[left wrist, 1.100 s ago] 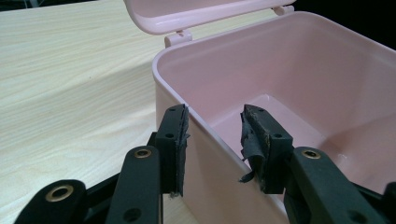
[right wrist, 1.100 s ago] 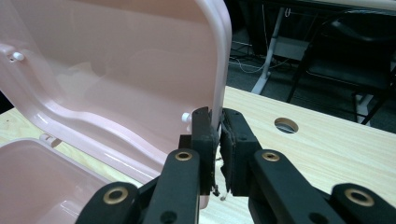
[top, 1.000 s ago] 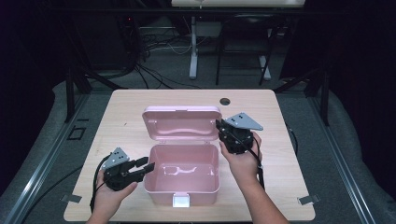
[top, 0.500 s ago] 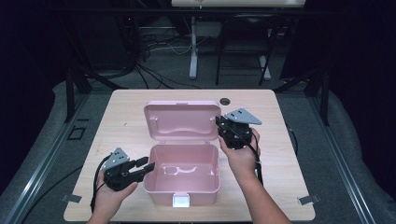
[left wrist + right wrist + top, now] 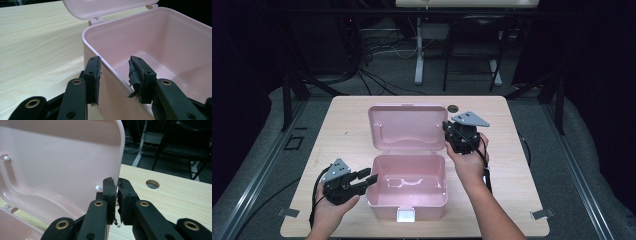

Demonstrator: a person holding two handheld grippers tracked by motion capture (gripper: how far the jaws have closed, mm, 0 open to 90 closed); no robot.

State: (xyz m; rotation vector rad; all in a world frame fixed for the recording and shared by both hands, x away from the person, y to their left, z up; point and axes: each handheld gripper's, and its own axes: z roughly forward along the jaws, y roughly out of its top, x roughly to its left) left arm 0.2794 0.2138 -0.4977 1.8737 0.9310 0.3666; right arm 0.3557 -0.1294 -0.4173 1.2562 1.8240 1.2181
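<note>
Pink box (image 5: 407, 186) sits at table (image 5: 522, 170) centre-front, lid (image 5: 408, 127) raised at 12 o'clock. Left gripper (image 5: 364, 178) at the box's 9 o'clock, jaws wide, straddling the left wall without pinching. Right gripper (image 5: 451, 134) at 2 o'clock, jaws narrow, clamped on lid's right edge.

We see the lid (image 5: 408, 127) tipped a bit more upright than a second ago, right tool (image 5: 451, 134) shifted slightly with its edge.
</note>
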